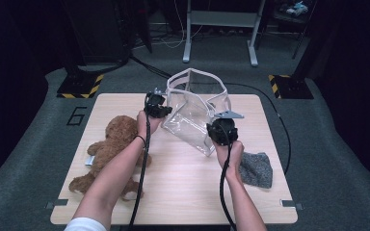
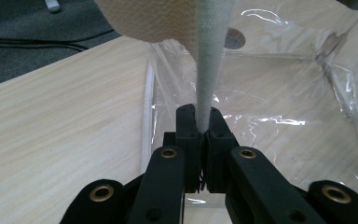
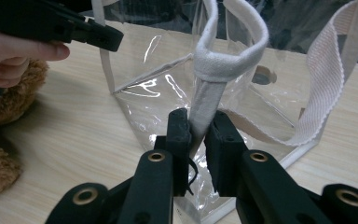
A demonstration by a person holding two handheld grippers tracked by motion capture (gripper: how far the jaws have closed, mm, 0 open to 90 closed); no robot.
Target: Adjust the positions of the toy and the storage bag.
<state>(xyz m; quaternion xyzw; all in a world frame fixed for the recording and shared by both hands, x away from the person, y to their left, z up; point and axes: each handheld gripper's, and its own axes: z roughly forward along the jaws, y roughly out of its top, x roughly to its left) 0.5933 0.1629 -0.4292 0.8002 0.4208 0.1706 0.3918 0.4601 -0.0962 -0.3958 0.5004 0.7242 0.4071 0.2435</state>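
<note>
Both grippers clamped on the clear plastic tote bag (image 1: 195, 113) with white fabric trim, upright mid-table: left gripper (image 2: 204, 133) and right gripper (image 3: 200, 128) each pinch the trim. Risk: thin trim slips, bag collapses before brown teddy bear (image 1: 108, 149) loads.

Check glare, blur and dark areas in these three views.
High view: table evenly lit, surroundings dark. Left gripper view: glare streaks on the clear bag, white strap blurred up close. Right gripper view: reflections on the bag's wall, teddy bear soft at the edge.

Glossy clear plastic bag (image 1: 192, 115) (woven cloth trim); matt wood table (image 1: 183, 187).
</note>
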